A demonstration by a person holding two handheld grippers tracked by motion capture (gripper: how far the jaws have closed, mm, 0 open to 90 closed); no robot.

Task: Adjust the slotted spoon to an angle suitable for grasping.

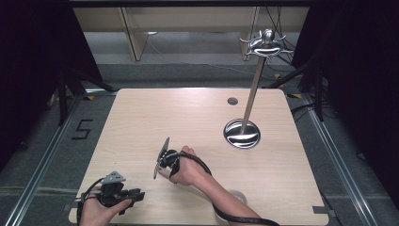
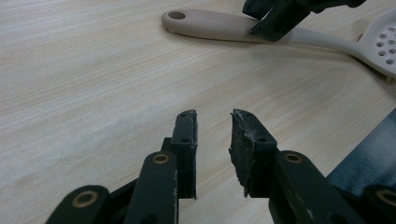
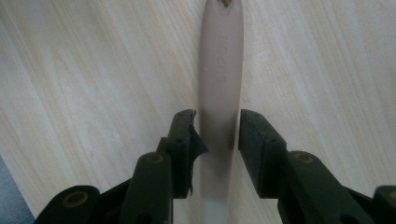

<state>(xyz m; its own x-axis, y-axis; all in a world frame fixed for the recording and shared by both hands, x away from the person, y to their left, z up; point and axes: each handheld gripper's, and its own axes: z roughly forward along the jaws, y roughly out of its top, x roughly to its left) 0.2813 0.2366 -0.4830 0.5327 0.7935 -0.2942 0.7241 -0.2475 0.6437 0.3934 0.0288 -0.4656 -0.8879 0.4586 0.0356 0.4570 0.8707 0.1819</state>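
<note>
your left tongs [image 1: 136, 194] rest at the surface's [image 1: 141, 117] near-left corner, jaws parted with nothing between. your right tongs [image 3: 217, 135] straddle the handle of the beige slotted spoon [image 3: 220, 70] near the front edge's middle; whether the pads press it cannot be told.

Beige slotted spoon [image 2: 219, 27] lies flat on the wooden table [image 2: 93, 84].

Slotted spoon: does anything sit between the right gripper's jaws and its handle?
No. In the right gripper view, the right gripper has a jaw on each side of the slotted spoon handle, which lies flat on the table; nothing visible is in the gaps.
</note>
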